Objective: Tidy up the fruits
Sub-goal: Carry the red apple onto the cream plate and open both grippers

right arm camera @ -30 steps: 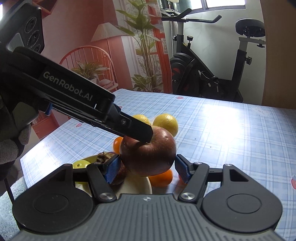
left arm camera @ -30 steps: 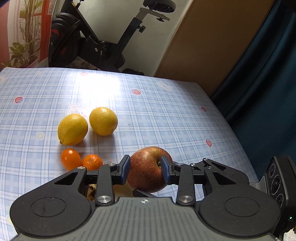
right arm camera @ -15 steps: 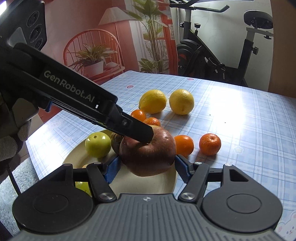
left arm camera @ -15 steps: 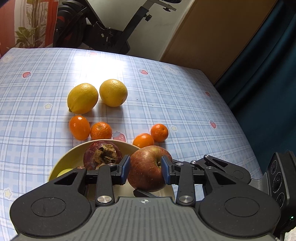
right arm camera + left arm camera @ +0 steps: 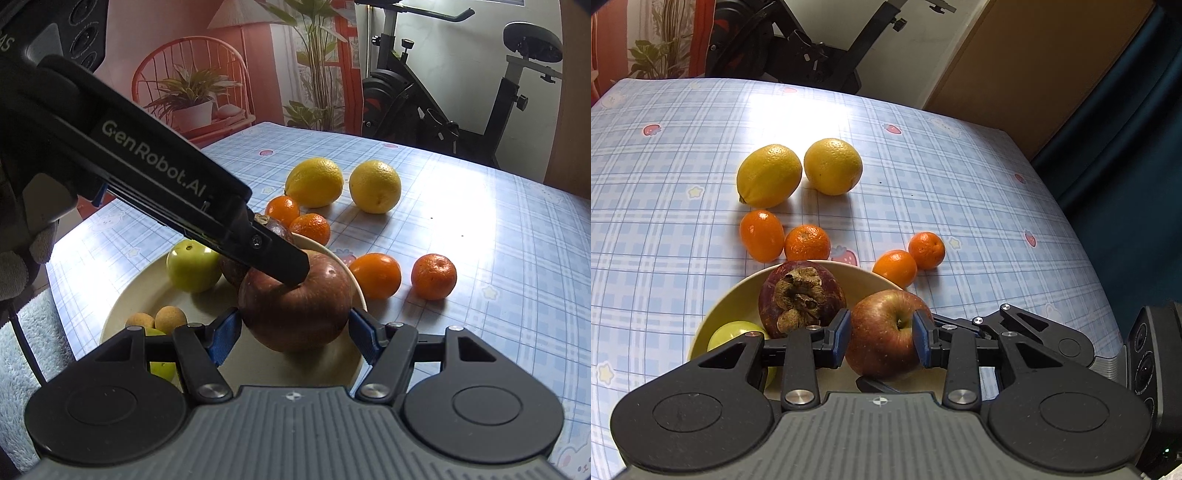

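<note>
Apple (image 5: pixel 886 334) fills the near centre of the left wrist view, stem dimple up, with the left gripper (image 5: pixel 882 334) clamped across its top, one blue pad on each side of the dimple. Directly beneath and to the left lies the cream bowl (image 5: pixel 738 295), holding a dark purple fruit (image 5: pixel 801 295) and a green fruit (image 5: pixel 738 332). The apple hangs over the bowl's right part, so the coming move looks like a short drop straight down. Two lemons (image 5: pixel 798 173) and four small oranges (image 5: pixel 812 242) sit farther out on the checked tablecloth (image 5: pixel 960 184).

From the right wrist view, the right gripper (image 5: pixel 293 332) closes on the same apple (image 5: pixel 295 306) around its wide middle, while the left gripper's (image 5: pixel 291 275) black finger comes in from the upper left onto its top. Both hands share the fruit; the bowl (image 5: pixel 125 306) spreads below and to the left, its right rim (image 5: pixel 354 280) just behind the apple.
</note>
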The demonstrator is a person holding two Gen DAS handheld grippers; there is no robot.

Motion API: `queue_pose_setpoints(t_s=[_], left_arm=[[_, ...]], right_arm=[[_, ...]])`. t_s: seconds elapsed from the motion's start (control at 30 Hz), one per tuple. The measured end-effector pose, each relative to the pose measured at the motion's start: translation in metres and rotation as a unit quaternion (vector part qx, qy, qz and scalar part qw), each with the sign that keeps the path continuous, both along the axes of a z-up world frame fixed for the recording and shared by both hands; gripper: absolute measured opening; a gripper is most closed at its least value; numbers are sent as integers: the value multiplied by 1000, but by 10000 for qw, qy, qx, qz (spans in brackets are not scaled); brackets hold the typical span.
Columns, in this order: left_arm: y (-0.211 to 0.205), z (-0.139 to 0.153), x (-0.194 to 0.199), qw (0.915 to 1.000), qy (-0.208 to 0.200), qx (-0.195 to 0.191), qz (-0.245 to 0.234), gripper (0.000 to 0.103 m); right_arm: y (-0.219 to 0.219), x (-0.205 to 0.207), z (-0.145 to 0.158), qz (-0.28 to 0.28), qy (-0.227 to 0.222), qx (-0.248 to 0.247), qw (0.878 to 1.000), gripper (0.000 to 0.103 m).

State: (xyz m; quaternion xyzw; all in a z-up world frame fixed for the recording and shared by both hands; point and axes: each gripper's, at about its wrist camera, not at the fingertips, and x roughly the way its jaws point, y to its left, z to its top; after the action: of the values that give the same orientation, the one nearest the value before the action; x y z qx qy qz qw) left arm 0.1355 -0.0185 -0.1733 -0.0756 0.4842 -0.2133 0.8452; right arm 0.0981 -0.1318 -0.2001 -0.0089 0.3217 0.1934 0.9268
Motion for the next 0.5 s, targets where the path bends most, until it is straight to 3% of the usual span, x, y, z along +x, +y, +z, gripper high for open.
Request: queue_pose_setpoints(t_s=[0.5], left_arm=[[10, 21, -7, 9985, -460, -45, 306, 37]], right_arm=[[-2, -6, 7, -168, -96, 23, 9998, 67]])
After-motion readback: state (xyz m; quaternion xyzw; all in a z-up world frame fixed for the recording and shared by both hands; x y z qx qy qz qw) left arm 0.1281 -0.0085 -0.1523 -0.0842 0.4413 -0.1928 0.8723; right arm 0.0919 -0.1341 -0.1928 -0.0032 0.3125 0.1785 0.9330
